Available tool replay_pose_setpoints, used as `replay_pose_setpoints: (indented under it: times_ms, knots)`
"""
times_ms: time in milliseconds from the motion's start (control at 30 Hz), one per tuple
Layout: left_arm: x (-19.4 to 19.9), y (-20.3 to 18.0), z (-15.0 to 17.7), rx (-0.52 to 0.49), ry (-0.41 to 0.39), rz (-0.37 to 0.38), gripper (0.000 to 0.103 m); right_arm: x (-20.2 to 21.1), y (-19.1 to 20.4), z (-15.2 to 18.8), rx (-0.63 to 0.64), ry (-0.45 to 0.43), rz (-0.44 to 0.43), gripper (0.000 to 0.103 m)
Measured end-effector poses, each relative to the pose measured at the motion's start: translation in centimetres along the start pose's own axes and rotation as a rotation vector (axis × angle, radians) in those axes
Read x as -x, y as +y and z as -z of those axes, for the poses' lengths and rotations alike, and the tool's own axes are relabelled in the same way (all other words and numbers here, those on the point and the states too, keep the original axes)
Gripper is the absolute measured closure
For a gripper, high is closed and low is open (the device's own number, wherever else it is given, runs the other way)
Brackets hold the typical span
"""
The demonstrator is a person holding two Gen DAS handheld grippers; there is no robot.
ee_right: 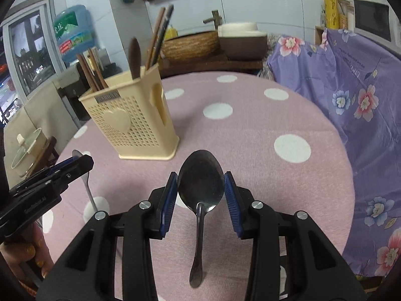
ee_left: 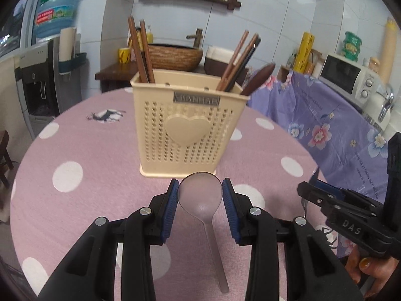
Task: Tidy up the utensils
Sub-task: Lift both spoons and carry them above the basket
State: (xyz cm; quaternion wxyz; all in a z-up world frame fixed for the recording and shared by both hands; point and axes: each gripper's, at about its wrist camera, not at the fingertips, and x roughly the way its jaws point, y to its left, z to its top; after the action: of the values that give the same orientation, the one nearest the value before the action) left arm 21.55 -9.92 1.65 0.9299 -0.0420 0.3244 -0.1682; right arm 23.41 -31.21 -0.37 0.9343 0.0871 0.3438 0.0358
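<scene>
Left gripper (ee_left: 200, 193): I pinch a translucent plastic spoon (ee_left: 200, 198) by its bowl.
Right gripper (ee_right: 200, 190): metal spoon (ee_right: 200, 190), likewise.
Both hang before the cream utensil holder (ee_left: 188, 125), mid-surface.
Risk: smooth bowls may swivel in my jaws, handles dangling.

The right gripper (ee_right: 200, 190) clamps the bowl of a metal spoon (ee_right: 201, 188) between its blue pads (ee_right: 168, 200), the handle hanging down toward the camera over the pink dotted tablecloth (ee_right: 263, 150). Ahead and to the gripper's left stands a cream utensil holder (ee_right: 135, 128) with a heart on its front, holding chopsticks (ee_right: 159, 37) and a dark wooden spoon (ee_right: 134, 57). Far to the left, the left gripper (ee_right: 72, 163) holds a second spoon (ee_right: 86, 183), its handle hanging below the fingers.
</scene>
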Motion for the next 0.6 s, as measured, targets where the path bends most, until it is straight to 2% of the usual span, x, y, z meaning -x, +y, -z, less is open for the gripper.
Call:
replay_pose_setpoints:
  times_ms: [433,600]
  knots:
    - [1.0,1.9,-1.0,0.007,-0.038,0.018,0.067,2.0,2.2,-0.7,0.031,-0.034,-0.056,0.065]
    - [2.8,3.1,-4.7,0.02,-0.099,0.05,0.068,3.2,4.8,-3.6,0.078,-0.088,-0.124,0.065]
